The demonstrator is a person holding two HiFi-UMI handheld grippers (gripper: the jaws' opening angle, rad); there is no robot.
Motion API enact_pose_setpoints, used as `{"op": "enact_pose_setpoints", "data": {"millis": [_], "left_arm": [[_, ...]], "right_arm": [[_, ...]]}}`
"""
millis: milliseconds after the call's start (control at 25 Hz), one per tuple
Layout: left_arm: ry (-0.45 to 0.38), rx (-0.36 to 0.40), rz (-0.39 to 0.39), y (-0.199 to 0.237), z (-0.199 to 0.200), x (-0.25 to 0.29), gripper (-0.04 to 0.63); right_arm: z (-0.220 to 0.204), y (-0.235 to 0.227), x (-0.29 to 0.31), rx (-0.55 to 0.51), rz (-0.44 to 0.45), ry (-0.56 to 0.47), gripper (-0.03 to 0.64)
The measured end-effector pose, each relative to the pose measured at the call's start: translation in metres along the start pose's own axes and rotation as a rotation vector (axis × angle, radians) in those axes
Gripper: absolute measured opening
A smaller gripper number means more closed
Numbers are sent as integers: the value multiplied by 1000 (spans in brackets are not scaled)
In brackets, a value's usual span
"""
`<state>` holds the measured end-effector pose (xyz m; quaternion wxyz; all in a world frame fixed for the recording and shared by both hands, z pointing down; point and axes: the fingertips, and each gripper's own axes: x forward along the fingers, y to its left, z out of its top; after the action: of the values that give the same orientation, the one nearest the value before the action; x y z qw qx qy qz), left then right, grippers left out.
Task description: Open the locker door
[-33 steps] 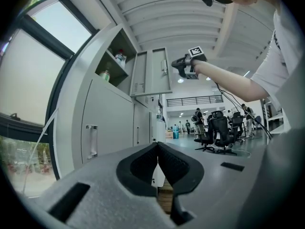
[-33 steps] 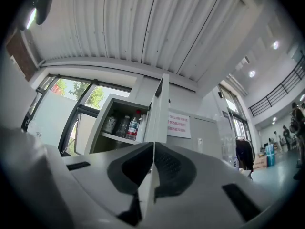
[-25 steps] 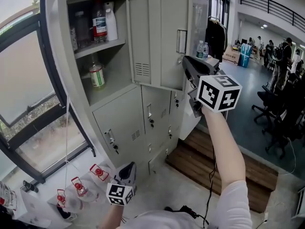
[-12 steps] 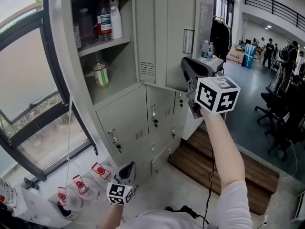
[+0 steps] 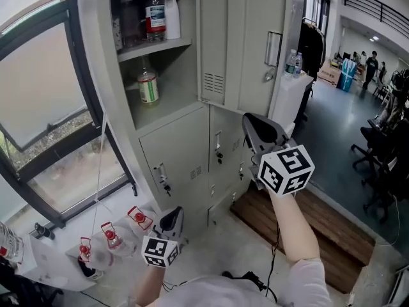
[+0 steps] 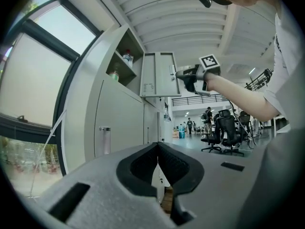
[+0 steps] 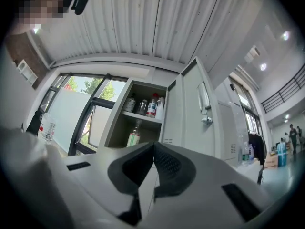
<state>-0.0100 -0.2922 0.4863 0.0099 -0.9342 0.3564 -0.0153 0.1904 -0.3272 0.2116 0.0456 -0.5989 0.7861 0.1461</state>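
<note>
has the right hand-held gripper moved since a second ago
Yes. The right hand-held gripper dropped: it was level with the open locker door's lower part and now hangs below that door's bottom edge.

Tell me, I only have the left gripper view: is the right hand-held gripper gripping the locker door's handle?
Observer: No. Its own view shows the right hand-held gripper with jaws together and nothing between them.
Operator: Where is it relative to the door?
Observer: In the head view it sits below the bottom edge of the open locker door, apart from the handle.
Operator: Anything on the lockers underneath?
Observer: What looks like a key hangs from the lock of the lower-left door.
</note>
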Motion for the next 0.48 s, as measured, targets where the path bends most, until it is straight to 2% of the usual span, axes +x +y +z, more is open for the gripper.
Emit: {"op": "enact_pose_setpoints", "data": {"millis": [160, 480], "left_arm": [[-22, -35, 15, 8, 6, -3, 9], [-29, -39, 65, 23, 7, -16, 9]], "right_arm": [[-56, 32, -15, -23, 4, 19, 14], [-156, 92, -49, 137, 57, -3, 14]]}}
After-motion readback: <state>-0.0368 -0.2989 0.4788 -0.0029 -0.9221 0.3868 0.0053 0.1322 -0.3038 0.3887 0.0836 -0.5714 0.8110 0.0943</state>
